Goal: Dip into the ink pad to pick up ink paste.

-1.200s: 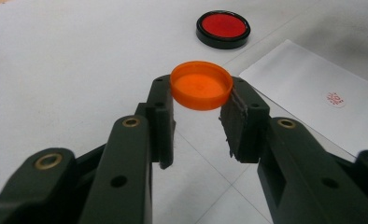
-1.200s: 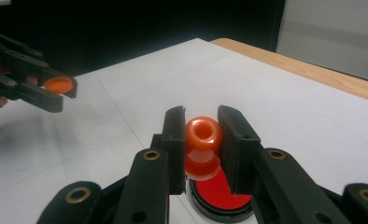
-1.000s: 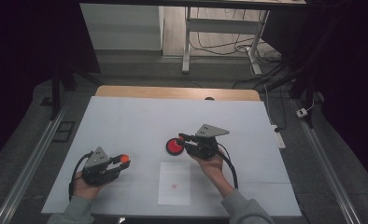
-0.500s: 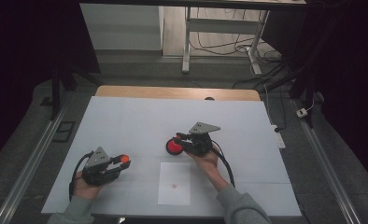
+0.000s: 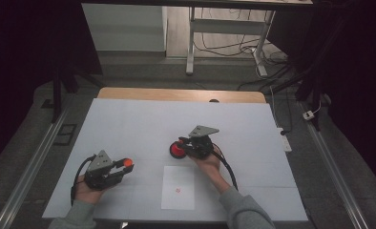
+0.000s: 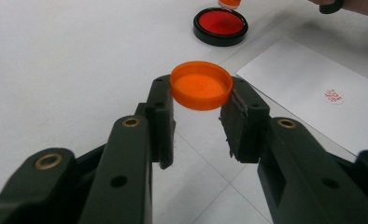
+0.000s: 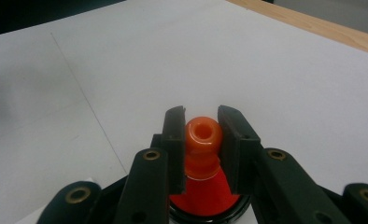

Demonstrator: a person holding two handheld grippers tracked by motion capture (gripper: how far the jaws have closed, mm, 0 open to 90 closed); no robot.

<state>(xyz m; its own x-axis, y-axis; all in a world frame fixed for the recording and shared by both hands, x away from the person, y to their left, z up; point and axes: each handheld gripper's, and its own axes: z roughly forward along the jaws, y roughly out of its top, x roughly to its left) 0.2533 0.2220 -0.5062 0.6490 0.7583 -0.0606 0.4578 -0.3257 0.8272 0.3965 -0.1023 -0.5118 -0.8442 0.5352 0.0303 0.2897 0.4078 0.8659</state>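
Stamp (image 7: 201,140), light rigid plastic, is being gripped at its narrow neck by the closed right gripper (image 7: 201,149), over the ink pad (image 6: 220,25). Lid (image 6: 201,85), slippery at rim, is being clamped edgewise by the closed left gripper (image 6: 198,116) above the counter (image 5: 129,124).

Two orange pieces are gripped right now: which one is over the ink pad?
The orange stamp in the right claw, above the red ink pad; the flat orange lid is elsewhere.
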